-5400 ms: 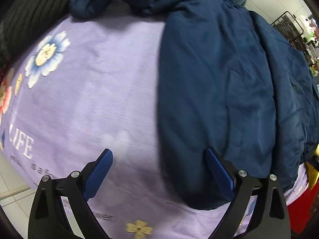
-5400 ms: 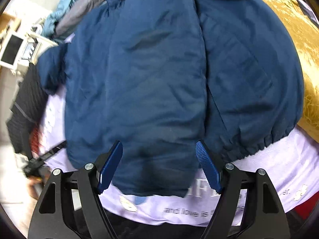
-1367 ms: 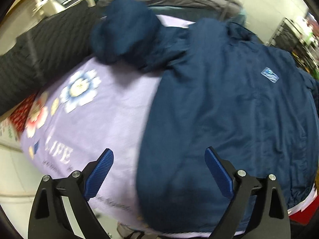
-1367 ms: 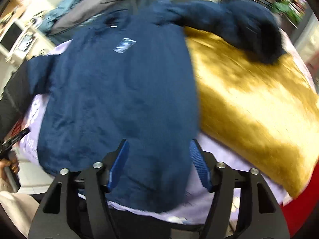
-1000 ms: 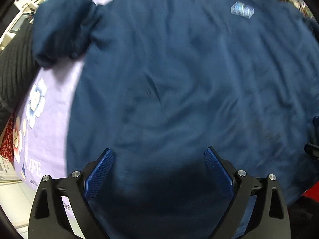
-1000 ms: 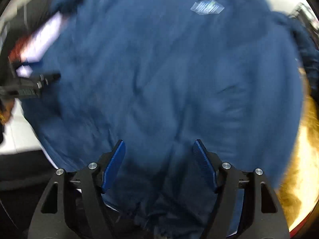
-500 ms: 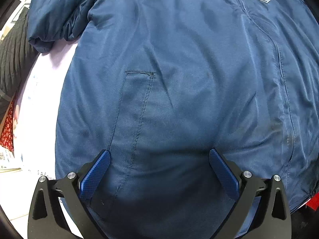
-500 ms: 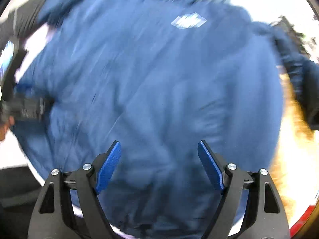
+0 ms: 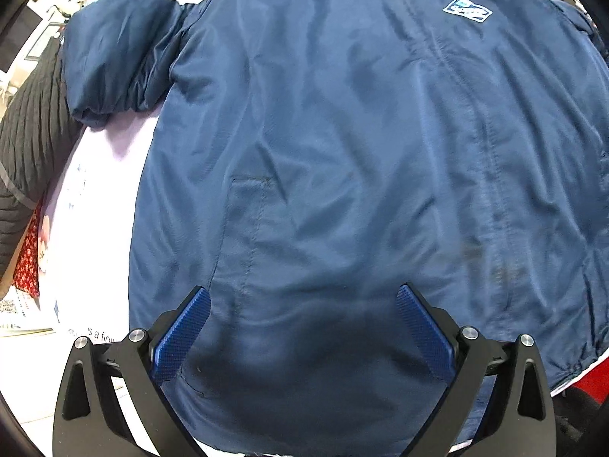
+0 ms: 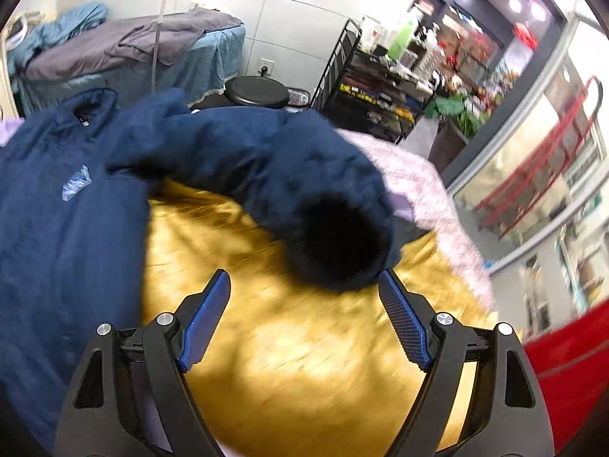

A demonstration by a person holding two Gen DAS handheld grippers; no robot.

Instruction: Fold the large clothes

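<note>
A navy blue jacket [image 9: 342, 152] lies spread front-up on the bed, with a small white chest badge [image 9: 467, 9] and a pocket seam [image 9: 247, 205]. Its one sleeve [image 9: 118, 57] is bunched at the upper left. My left gripper [image 9: 302, 304] hangs open over the jacket's lower hem, nothing between its pads. In the right wrist view the jacket body [image 10: 57, 228] is at the left and its other sleeve [image 10: 289, 175] stretches right across a golden cloth, dark cuff opening [image 10: 338, 251] facing me. My right gripper [image 10: 304, 285] stands open just short of that cuff, holding nothing.
A lilac printed sheet [image 9: 91, 228] covers the bed left of the jacket; a black ribbed garment [image 9: 26, 144] lies beyond it. A golden cloth [image 10: 285, 342] lies at the right, red fabric [image 10: 563, 373] past it. Behind stand a grey-covered table [image 10: 133, 53], a black stool [image 10: 257, 93] and shelving racks [image 10: 380, 91].
The right gripper has swung off the jacket's body to the right sleeve's cuff over the golden cloth. The left gripper has drawn back a little above the hem, still open.
</note>
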